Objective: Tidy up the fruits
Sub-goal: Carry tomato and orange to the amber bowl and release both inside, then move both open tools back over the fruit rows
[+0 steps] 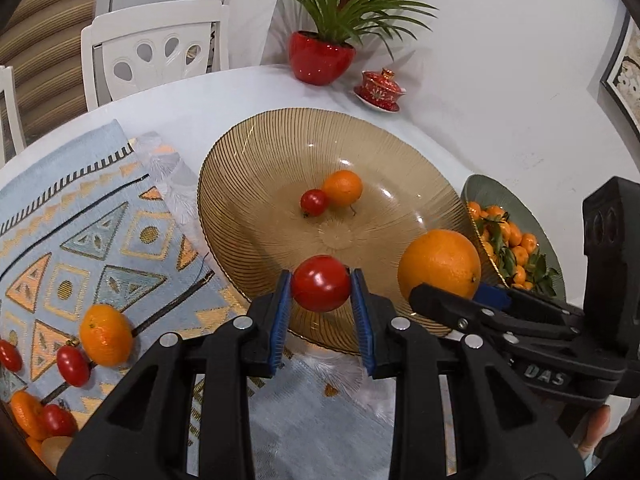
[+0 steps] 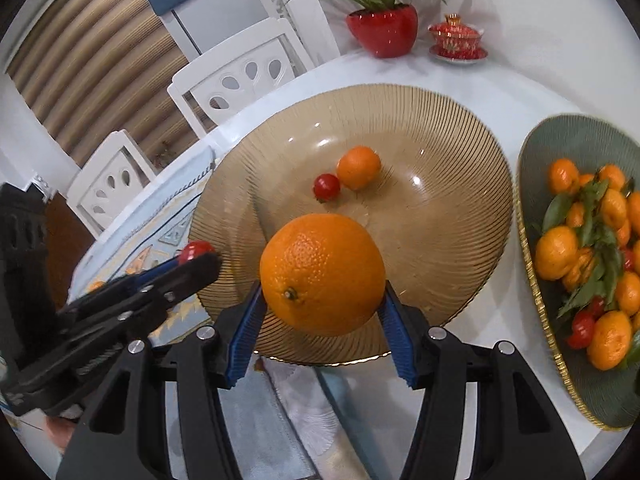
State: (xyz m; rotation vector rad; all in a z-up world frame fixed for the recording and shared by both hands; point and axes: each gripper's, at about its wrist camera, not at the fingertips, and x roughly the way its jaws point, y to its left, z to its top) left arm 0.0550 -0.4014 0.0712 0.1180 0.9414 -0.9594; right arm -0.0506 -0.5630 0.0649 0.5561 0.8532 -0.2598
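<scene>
With a tomato and mandarin already lying ahead in the amber bowl (image 1: pixel 248 152), the left gripper (image 1: pixel 321 290) clamped a cherry tomato (image 1: pixel 321 289), the right gripper (image 2: pixel 322 278) a large orange (image 2: pixel 322 274), and several fruits (image 1: pixel 105 335) waited left on the mat (image 1: pixel 100 240).

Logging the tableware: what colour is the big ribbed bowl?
Amber-brown bowl, clearest in the right wrist view.

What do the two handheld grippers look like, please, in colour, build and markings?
Both the left gripper and the right gripper are matte black plastic with angular, cut-out linkage arms joined by round silver pins. Their jaws carry ribbed blue pads. Raised "DAS" lettering marks the right gripper's body.
</scene>
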